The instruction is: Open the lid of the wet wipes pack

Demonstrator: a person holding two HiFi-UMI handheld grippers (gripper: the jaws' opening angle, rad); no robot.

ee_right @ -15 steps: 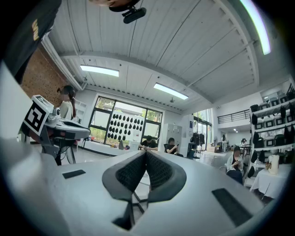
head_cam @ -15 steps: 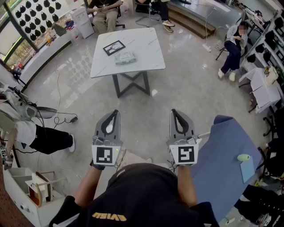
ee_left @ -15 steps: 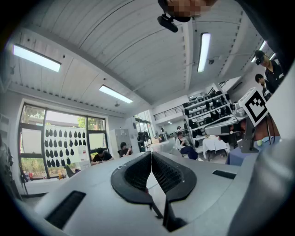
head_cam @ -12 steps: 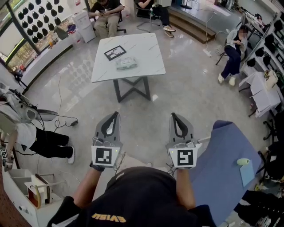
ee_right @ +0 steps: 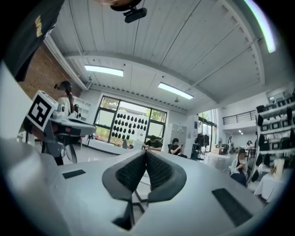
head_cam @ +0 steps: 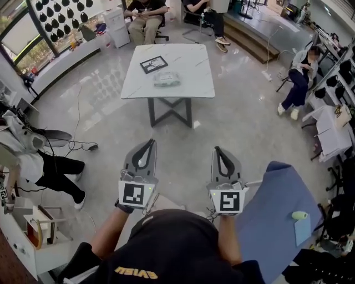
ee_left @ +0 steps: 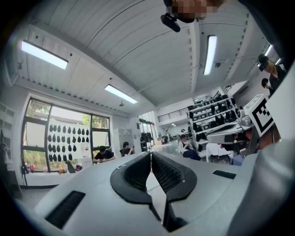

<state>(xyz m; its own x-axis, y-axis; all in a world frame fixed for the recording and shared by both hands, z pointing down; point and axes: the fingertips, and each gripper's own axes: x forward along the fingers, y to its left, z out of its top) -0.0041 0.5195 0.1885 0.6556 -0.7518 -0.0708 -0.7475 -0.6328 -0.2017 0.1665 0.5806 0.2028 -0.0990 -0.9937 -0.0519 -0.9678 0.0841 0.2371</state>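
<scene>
The wet wipes pack [head_cam: 166, 79] lies on a white marble-top table [head_cam: 191, 83] far ahead in the head view, beside a black-framed marker card [head_cam: 153, 64]. Both grippers are held level close to my body, well short of the table. My left gripper [head_cam: 148, 142] is shut with nothing in it; in the left gripper view its tips [ee_left: 150, 154] meet. My right gripper [head_cam: 217, 150] is shut and empty too, its tips [ee_right: 145, 152] touching in the right gripper view.
The table stands on a dark cross-leg base on a shiny grey floor [head_cam: 233, 122]. People sit on chairs beyond the table [head_cam: 145, 16] and at the right [head_cam: 297, 83]. A person crouches at the left [head_cam: 33, 161]. A blue-covered surface [head_cam: 274, 216] is at my right.
The view has shifted: the table and pack sit slightly lower and further right in the picture. Both grippers stay shut, side by side before my body.
</scene>
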